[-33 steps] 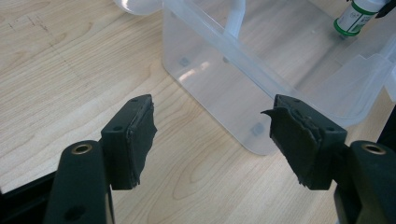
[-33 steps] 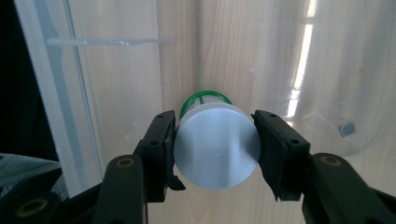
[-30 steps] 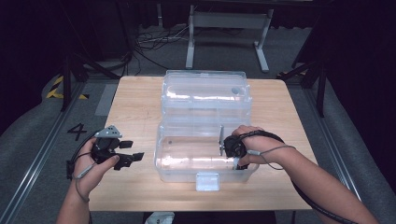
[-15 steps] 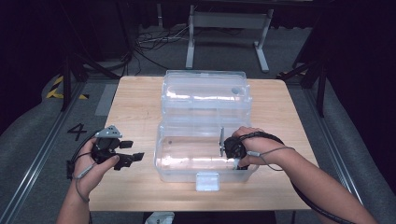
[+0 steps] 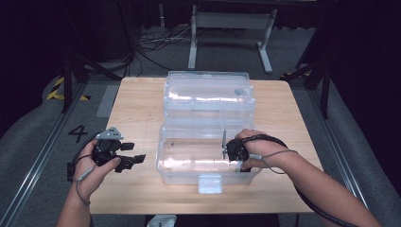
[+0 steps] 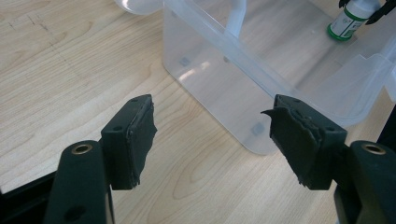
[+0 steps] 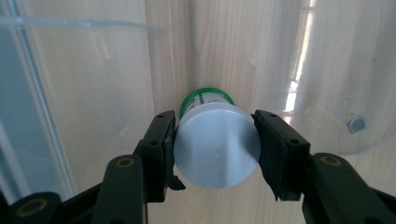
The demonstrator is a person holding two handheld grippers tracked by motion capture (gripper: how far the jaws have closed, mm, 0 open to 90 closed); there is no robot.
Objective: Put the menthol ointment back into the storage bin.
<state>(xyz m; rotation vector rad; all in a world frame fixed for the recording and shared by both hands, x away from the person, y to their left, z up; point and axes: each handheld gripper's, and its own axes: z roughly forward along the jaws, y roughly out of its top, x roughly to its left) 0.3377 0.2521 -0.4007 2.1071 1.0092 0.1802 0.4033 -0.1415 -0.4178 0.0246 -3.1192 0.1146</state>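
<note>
A small white bottle with a pale grey round cap and a green band (image 7: 215, 144) stands inside the near compartment of a clear plastic storage box (image 5: 189, 156), towards the box's right end. The right gripper (image 7: 215, 142) reaches down into the box, and its two black jaws press on opposite sides of the cap, so that the gripper is clamped on the bottle. The right gripper view looks straight down on the cap; the green rim shows just past it, against the transparent floor of the box and the wood grain beneath.

The left gripper (image 6: 212, 135) is held over the bare light wooden table (image 5: 137, 104), just beside the left end of the box. Its jaws stand wide apart with nothing between them and touch nothing. Worn, ragged black pads (image 6: 140, 135) line their inner faces.

The left gripper view shows the bottle from the side, far off at the upper right, with its label and green band, caught between the tips of the other gripper. The high view shows the whole layout: the box in the middle of the table with its clear hinged lid (image 5: 208, 94) thrown open to the far side, the person's left hand (image 5: 92, 168) at the left, and the right hand (image 5: 257, 151) over the box wall. There the bottle itself cannot be made out.
</note>
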